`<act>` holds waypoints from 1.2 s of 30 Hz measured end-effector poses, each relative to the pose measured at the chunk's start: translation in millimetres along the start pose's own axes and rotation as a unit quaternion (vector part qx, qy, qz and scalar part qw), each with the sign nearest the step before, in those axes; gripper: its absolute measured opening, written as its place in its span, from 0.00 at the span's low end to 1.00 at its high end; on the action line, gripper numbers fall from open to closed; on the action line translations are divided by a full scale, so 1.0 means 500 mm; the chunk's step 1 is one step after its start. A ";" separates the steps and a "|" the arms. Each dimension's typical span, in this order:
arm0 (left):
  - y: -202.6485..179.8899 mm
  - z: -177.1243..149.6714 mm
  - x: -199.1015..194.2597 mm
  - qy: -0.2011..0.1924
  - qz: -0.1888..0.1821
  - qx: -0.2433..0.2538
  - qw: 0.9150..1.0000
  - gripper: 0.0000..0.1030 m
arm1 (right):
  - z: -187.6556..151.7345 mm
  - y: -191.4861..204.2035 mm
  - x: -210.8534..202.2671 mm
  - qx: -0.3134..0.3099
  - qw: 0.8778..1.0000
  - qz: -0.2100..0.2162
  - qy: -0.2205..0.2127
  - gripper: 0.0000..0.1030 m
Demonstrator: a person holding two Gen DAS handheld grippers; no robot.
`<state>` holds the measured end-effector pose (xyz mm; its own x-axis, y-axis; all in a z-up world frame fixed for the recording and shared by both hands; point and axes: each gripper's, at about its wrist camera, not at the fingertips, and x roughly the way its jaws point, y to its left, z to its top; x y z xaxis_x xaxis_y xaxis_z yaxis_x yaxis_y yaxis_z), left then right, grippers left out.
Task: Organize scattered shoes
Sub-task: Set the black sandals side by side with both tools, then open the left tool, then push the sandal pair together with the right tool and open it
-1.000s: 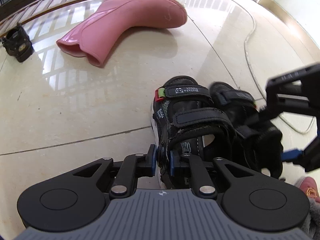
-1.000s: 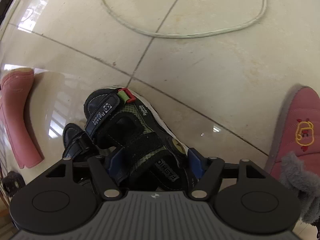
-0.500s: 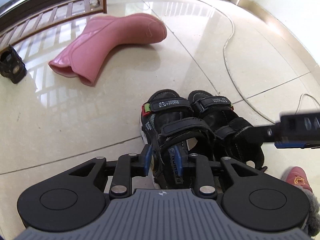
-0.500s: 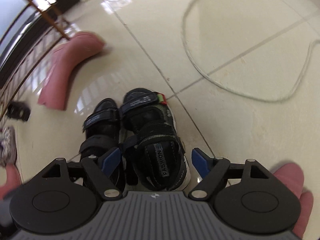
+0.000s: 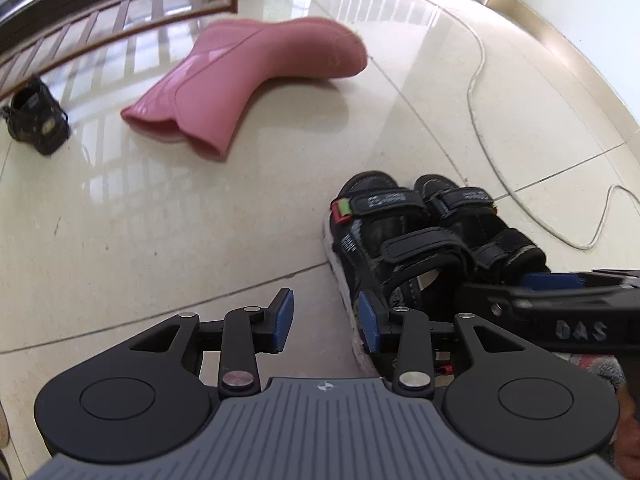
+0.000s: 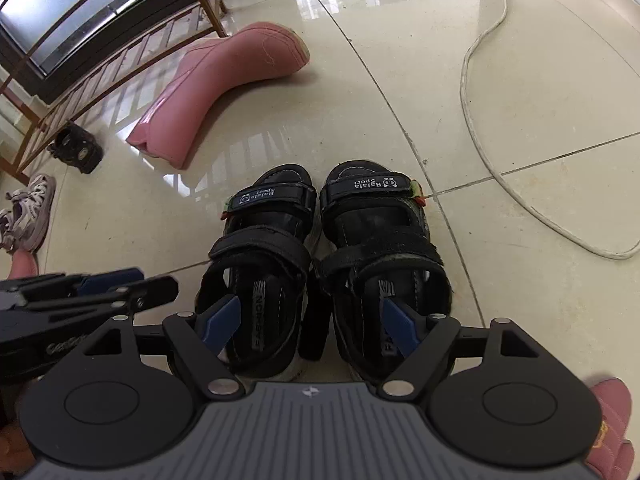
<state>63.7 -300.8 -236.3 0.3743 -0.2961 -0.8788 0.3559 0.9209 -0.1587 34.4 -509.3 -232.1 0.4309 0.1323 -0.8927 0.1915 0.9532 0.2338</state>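
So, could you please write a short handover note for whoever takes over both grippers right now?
Left gripper: jaws opening, nothing between them, just left of the sandals.
Right gripper: open, empty, above the sandals' heels.
Done: the two black sandals stand side by side on the floor, toes pointing the same way.
Left: pink boot lying on its side; a dark shoe by the wooden rack; pale sneakers at the far left; a pink slipper by the right gripper.

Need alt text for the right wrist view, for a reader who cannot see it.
Two black strap sandals stand side by side, toes pointing away, on a glossy tiled floor, just beyond the open right gripper. A pink boot lies on its side behind them; the left gripper enters from the left.
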 end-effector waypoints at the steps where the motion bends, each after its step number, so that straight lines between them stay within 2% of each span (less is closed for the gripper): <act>1: 0.002 -0.002 0.003 0.003 -0.002 0.001 1.000 0.38 | 0.000 0.001 0.009 0.001 1.000 0.000 0.000 0.79; 3: 0.004 -0.006 0.008 0.008 -0.006 0.004 1.000 0.38 | 0.003 0.007 0.035 -0.006 1.000 -0.003 0.002 0.75; 5: 0.006 -0.009 0.014 0.012 -0.007 0.005 1.000 0.38 | 0.004 0.013 0.055 -0.015 1.000 -0.014 0.003 0.60; 9: 0.014 -0.013 0.031 0.023 0.000 0.003 1.000 0.38 | 0.005 -0.001 0.066 -0.006 1.000 -0.014 0.000 0.43; 11: 0.022 -0.014 0.040 0.029 0.003 -0.004 1.000 0.38 | 0.004 -0.004 0.063 -0.007 1.000 -0.010 -0.006 0.29; 13: 0.027 -0.015 0.052 0.038 -0.001 -0.006 0.999 0.38 | 0.004 -0.004 0.055 -0.009 1.000 -0.011 -0.015 0.25; 21: 0.004 -0.025 0.069 0.050 -0.021 0.018 0.998 0.38 | 0.021 -0.054 0.029 -0.001 0.999 -0.011 -0.031 0.23; 36: -0.024 -0.024 0.058 0.045 -0.034 0.032 0.998 0.38 | 0.109 -0.205 0.051 0.016 0.998 -0.054 -0.039 0.23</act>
<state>60.3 -317.3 -265.4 0.2700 -0.3309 -0.9042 0.4326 0.8807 -0.1932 73.8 -618.7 -257.9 0.4724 0.0070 -0.8814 0.2688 0.9512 0.1516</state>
